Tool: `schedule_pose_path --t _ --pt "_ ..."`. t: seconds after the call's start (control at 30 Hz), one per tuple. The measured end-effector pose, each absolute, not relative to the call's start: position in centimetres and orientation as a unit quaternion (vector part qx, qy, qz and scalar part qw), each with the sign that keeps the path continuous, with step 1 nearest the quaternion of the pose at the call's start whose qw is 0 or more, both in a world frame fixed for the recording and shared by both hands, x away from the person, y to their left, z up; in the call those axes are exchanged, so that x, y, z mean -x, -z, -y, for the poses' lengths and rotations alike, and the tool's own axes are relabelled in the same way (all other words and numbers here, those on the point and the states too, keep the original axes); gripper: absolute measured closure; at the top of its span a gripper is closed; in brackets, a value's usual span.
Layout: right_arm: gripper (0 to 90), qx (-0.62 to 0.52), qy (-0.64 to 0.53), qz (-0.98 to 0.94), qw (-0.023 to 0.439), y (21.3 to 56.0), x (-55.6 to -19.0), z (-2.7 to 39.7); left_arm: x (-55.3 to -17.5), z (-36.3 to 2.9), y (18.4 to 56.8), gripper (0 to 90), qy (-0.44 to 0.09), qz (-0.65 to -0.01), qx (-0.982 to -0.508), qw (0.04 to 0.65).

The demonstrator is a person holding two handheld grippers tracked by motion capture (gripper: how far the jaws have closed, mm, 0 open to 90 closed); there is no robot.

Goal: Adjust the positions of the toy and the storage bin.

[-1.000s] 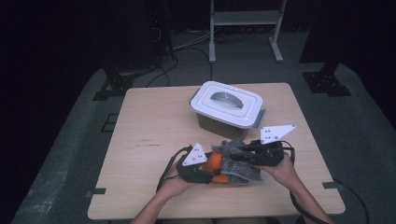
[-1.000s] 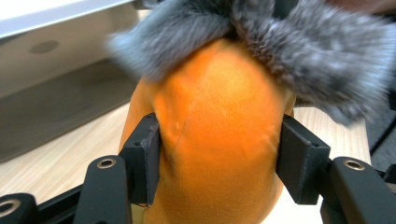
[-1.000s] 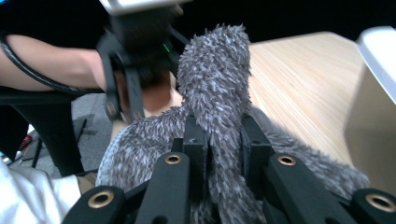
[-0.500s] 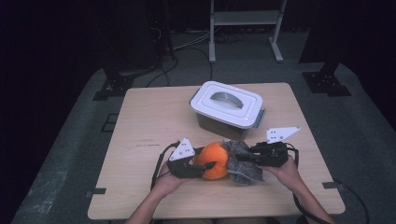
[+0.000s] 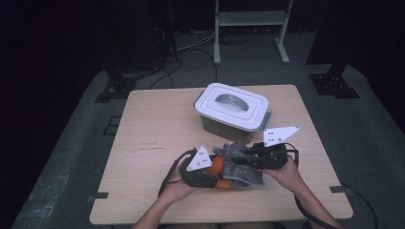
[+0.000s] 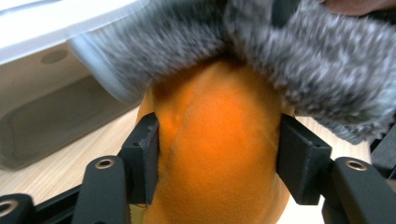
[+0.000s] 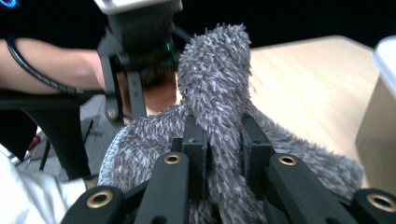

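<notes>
An orange soft fleece item [image 6: 219,140] sits between the pads of my left gripper [image 6: 217,154], which press on both its sides. Those jaws have just eased open a little while keeping their hold. A grey fuzzy cloth [image 7: 215,79] drapes over the orange item's top. My right gripper [image 7: 223,140] is shut on an upright fold of that cloth. In the high view the left gripper [image 5: 217,172] and right gripper [image 5: 242,160] face each other near the table's front edge. The orange item [image 5: 218,164] peeks out from under the grey cloth [image 5: 239,172] between them.
A white lidded plastic box [image 5: 234,107] with a handle recess stands just behind the grippers, close to the cloth. The wooden table [image 5: 153,124] has bare room to the left. Dark floor, cables and a metal stand lie beyond.
Half a second ago more of the orange item showed and the left gripper sat further left. The grey cloth now covers more of it. The right gripper has barely moved.
</notes>
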State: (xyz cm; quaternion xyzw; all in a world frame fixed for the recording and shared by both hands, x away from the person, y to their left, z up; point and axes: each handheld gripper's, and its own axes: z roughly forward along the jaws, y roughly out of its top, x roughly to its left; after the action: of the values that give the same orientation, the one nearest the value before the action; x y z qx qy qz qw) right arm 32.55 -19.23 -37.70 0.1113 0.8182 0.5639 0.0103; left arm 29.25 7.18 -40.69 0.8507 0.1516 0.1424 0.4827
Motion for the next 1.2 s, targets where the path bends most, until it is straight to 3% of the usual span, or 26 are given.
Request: schedule_pose_path --t 0.27,0.43,0.47,0.57,0.63,0.87,1.07,1.2 --pt "75.8 -0.125 -0.549 -0.827 0.014 39.5 -32.4 21.4 -30.1 -8.2 41.5 11.2 -0.109 -0.138 -0.830 0.529" --pt "75.7 -0.134 -0.549 -0.825 0.010 40.0 -32.7 22.9 -31.7 -8.0 43.1 7.7 -0.059 -0.145 -0.841 0.518" --pt "75.7 -0.139 -0.550 -0.824 0.009 40.1 -32.8 23.1 -31.7 -7.9 43.4 10.3 -0.061 -0.141 -0.844 0.514" --pt "75.6 -0.145 -0.552 -0.821 0.008 39.9 -32.9 23.2 -31.3 -7.7 43.3 30.2 -0.092 -0.135 -0.844 0.511" --pt "75.7 -0.143 -0.557 -0.818 0.010 39.5 -33.0 22.9 -31.1 -7.4 42.8 36.6 -0.106 -0.136 -0.847 0.503" --pt "75.7 -0.113 -0.557 -0.822 0.034 37.3 -32.8 20.4 -30.5 -7.3 41.6 41.3 -0.124 -0.137 -0.848 0.497" --pt "75.8 -0.150 -0.539 -0.829 0.016 39.9 -33.4 21.9 -30.1 -8.5 41.2 42.6 -0.125 -0.139 -0.853 0.488" --pt "75.8 -0.148 -0.545 -0.825 0.016 39.7 -33.3 21.6 -30.2 -7.7 41.3 41.0 -0.124 -0.138 -0.856 0.483"
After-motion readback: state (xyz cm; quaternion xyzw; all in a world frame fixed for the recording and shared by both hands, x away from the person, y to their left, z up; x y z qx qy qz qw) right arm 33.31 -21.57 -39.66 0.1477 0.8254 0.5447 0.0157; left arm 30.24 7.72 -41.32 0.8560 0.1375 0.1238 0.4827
